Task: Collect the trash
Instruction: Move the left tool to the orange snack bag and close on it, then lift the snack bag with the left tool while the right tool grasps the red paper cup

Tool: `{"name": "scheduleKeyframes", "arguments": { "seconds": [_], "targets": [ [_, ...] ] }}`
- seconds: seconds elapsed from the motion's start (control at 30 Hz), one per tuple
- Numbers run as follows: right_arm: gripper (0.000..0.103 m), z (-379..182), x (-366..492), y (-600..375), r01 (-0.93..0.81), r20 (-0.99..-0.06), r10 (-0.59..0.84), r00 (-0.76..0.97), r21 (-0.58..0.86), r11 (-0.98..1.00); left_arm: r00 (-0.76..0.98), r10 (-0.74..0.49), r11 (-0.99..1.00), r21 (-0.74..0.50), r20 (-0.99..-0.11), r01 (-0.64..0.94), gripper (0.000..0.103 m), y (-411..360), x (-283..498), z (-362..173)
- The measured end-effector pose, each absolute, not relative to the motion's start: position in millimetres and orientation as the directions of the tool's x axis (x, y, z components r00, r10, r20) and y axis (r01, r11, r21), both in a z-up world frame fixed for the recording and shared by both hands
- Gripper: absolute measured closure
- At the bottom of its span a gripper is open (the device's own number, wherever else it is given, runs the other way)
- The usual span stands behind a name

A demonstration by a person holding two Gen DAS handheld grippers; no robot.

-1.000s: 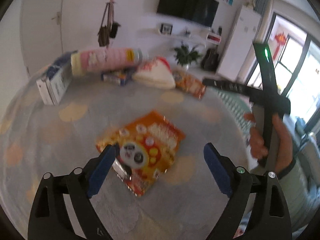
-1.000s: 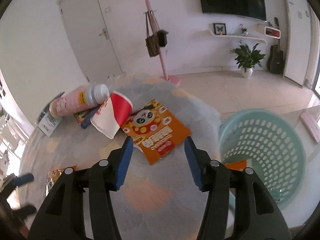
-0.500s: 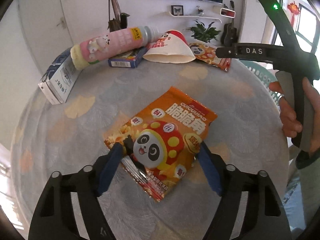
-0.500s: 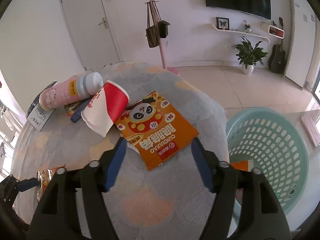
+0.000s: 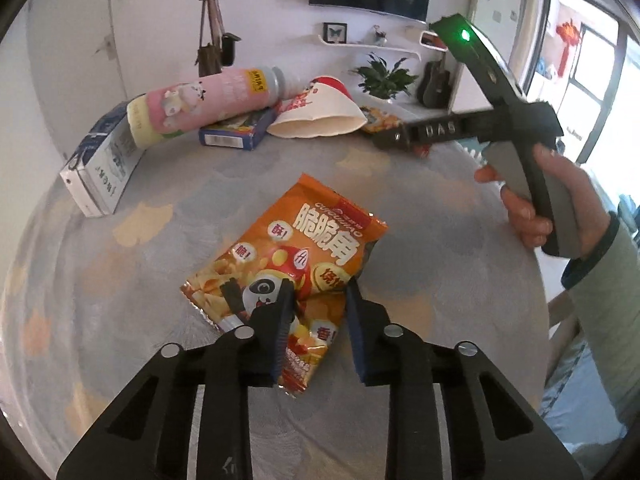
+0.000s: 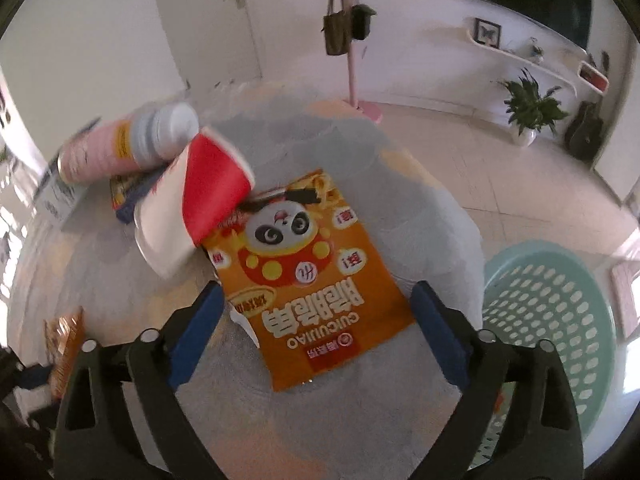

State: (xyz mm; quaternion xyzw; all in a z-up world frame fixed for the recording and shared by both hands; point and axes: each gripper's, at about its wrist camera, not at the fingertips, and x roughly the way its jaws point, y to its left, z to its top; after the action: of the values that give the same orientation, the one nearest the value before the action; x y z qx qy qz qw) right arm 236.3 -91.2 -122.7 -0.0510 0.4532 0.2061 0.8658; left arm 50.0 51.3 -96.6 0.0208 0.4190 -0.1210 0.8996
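Observation:
An orange panda snack bag (image 5: 296, 264) lies on the grey round table (image 5: 120, 280). My left gripper (image 5: 318, 300) is closed in on the bag's near end, its fingers pinching the wrapper. A second orange panda snack bag (image 6: 308, 276) lies in the right wrist view. My right gripper (image 6: 316, 312) is open wide and empty, its fingers on either side of this bag's near end. A teal laundry basket (image 6: 552, 320) stands on the floor to the right of the table.
At the table's far side lie a pink bottle (image 5: 208, 100), a red and white paper cup (image 5: 320, 114), a blue box (image 5: 236, 134) and a white and blue carton (image 5: 104, 164). The right gripper's body (image 5: 500, 112) shows at the right of the left wrist view.
My left gripper has come down over the near snack bag and closed on it. My right gripper has moved closer to the second bag and opened wider.

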Motion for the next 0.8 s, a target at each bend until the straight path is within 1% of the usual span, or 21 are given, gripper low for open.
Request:
{"name": "scheduleKeyframes", "arguments": {
  "seconds": [0.1,0.17,0.2,0.23,0.27,0.3,0.37,0.4,0.5,0.53,0.57,0.8],
  "targets": [
    [0.012,-124.7,231.1,-79.1,-0.427,-0.816,0.272,0.510,0.034,0.904,0.630,-0.226,0.970,-0.109,-0.743,0.219,0.082,57.5,49.7,-91.7],
    [0.021,-123.2,229.4,-77.7,-0.426,-0.810,0.280,0.514,0.042,0.904,0.637,-0.230,0.970,-0.122,-0.736,0.210,0.082,60.4,50.1,-89.2],
    [0.023,-123.1,229.4,-77.2,-0.421,-0.808,0.278,0.519,0.042,0.906,0.644,-0.230,0.971,-0.124,-0.730,0.205,0.082,61.8,49.7,-87.5],
    [0.027,-122.3,229.5,-78.5,-0.414,-0.805,0.278,0.523,0.045,0.909,0.649,-0.230,0.971,-0.127,-0.725,0.203,0.082,62.7,48.5,-85.9],
    [0.035,-122.0,229.3,-80.3,-0.410,-0.803,0.281,0.526,0.049,0.911,0.654,-0.233,0.971,-0.132,-0.720,0.201,0.082,63.6,48.2,-84.0],
    [0.040,-121.0,228.9,-81.3,-0.408,-0.799,0.281,0.531,0.049,0.912,0.659,-0.240,0.970,-0.142,-0.713,0.198,0.082,64.7,47.5,-81.7],
    [0.058,-119.3,227.4,-83.3,-0.408,-0.796,0.289,0.531,0.059,0.911,0.668,-0.251,0.968,-0.160,-0.700,0.195,0.082,66.9,47.8,-78.4],
    [0.060,-118.8,226.8,-84.3,-0.407,-0.796,0.289,0.531,0.059,0.912,0.672,-0.255,0.967,-0.167,-0.695,0.195,0.082,68.2,49.1,-77.4],
    [0.069,-117.5,221.5,-85.6,-0.411,-0.791,0.298,0.534,0.065,0.909,0.683,-0.266,0.964,-0.180,-0.680,0.196,0.082,69.8,49.8,-72.4],
    [0.093,-116.9,218.5,-85.2,-0.416,-0.790,0.303,0.533,0.067,0.907,0.686,-0.266,0.964,-0.179,-0.677,0.196,0.082,69.8,50.0,-71.3],
    [0.103,-116.5,216.2,-85.6,-0.417,-0.790,0.307,0.530,0.073,0.906,0.690,-0.266,0.964,-0.180,-0.674,0.197,0.083,69.3,49.8,-69.7],
    [0.103,-105.3,191.4,-102.8,-0.394,-0.751,0.326,0.574,0.096,0.914,0.718,-0.281,0.960,-0.183,-0.637,0.213,0.083,61.0,53.8,-56.1]
  ]
}}
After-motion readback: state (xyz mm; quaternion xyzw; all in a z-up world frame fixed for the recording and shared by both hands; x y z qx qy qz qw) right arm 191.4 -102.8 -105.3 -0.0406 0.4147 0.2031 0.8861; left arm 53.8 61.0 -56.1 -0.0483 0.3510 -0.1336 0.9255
